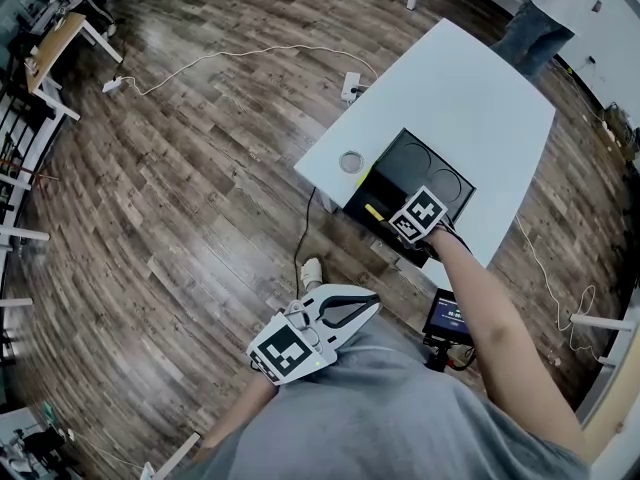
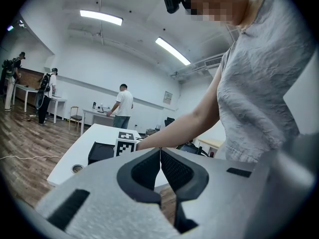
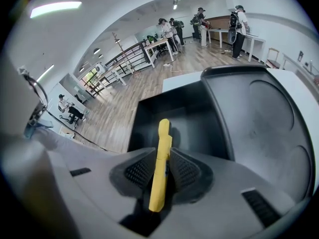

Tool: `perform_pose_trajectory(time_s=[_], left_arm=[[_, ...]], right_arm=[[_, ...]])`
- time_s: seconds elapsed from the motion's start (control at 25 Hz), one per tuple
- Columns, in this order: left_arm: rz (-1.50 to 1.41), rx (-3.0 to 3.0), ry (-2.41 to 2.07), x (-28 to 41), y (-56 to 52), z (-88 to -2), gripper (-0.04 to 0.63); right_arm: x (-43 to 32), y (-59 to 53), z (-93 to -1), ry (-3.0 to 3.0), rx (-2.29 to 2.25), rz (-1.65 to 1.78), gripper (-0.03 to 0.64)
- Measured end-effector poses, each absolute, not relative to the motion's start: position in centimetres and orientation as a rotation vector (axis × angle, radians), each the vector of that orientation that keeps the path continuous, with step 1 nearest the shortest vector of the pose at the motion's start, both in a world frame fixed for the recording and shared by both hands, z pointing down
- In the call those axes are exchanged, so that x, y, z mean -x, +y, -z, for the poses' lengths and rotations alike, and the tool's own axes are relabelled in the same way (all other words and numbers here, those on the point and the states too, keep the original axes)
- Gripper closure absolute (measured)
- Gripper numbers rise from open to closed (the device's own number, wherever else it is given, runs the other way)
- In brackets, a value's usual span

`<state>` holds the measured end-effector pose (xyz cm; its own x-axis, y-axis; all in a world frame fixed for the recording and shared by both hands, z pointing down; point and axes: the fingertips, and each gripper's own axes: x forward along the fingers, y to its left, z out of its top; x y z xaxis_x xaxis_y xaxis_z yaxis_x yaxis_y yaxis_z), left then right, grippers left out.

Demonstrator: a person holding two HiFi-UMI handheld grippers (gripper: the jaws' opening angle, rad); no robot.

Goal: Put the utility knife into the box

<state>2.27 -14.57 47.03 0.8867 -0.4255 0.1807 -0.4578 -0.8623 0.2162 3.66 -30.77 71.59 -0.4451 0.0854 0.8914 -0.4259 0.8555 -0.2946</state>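
Observation:
My right gripper [image 3: 160, 171] is shut on a yellow utility knife [image 3: 161, 158], whose tip sticks out over the open black box [image 3: 184, 118]. In the head view the right gripper [image 1: 392, 224] hovers at the near edge of the box [image 1: 400, 163] on the white table [image 1: 480, 98], with the knife [image 1: 374, 210] showing as a yellow sliver beside it. The box lid [image 3: 264, 123] with two round recesses lies open to the right. My left gripper [image 1: 368, 306] hangs low by the person's body, shut and empty; its pads [image 2: 172, 171] meet.
A small round metal piece [image 1: 350, 161] sits on the table's left corner. A power strip [image 1: 350, 87] and white cable [image 1: 230, 58] lie on the wooden floor. A device with a screen [image 1: 446, 316] stands below the table edge. People stand at far desks [image 3: 234, 31].

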Motion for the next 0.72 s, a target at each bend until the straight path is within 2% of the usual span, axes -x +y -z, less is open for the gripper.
perform_pose_trajectory(time_s=[0.72], left_arm=[[-0.204,-2.835,-0.594,-3.9,-13.7,-46.9,0.577]], right_arm=[[-2.8,-29.7,-65.3,-2.099,-0.218,-0.527,0.526]])
